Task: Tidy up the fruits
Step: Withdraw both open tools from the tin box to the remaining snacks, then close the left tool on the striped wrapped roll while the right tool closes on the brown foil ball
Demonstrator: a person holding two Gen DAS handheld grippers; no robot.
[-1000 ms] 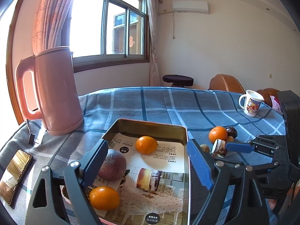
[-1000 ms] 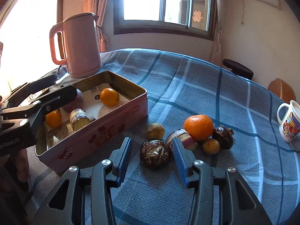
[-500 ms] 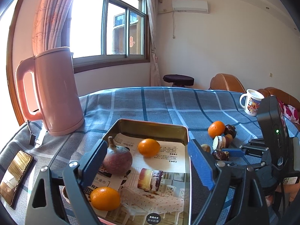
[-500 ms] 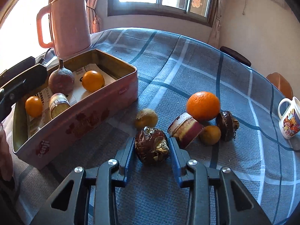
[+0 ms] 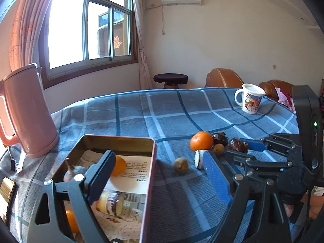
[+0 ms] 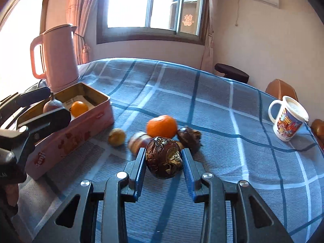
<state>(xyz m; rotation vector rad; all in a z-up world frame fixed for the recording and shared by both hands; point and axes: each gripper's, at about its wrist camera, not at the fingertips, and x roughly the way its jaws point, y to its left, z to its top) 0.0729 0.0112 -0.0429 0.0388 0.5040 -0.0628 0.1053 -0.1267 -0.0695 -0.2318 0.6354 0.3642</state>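
Open cloth [image 6: 212,93] behind the fruit cluster [image 6: 162,126], tin [image 6: 81,129] and kettle [image 6: 58,58] crowding left, mug [image 6: 287,119] far right

Home living room, curtains [image 5: 26,28], armchair [image 5: 222,78]

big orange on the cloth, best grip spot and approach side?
Grip the orange across its widest middle, jaws level. It is round and a bit flattened, so the sides give the pads the most to bear on. Come from above: a dark fruit touches its right and a cut fruit piece crowds its near left. The left gripper is open and free.
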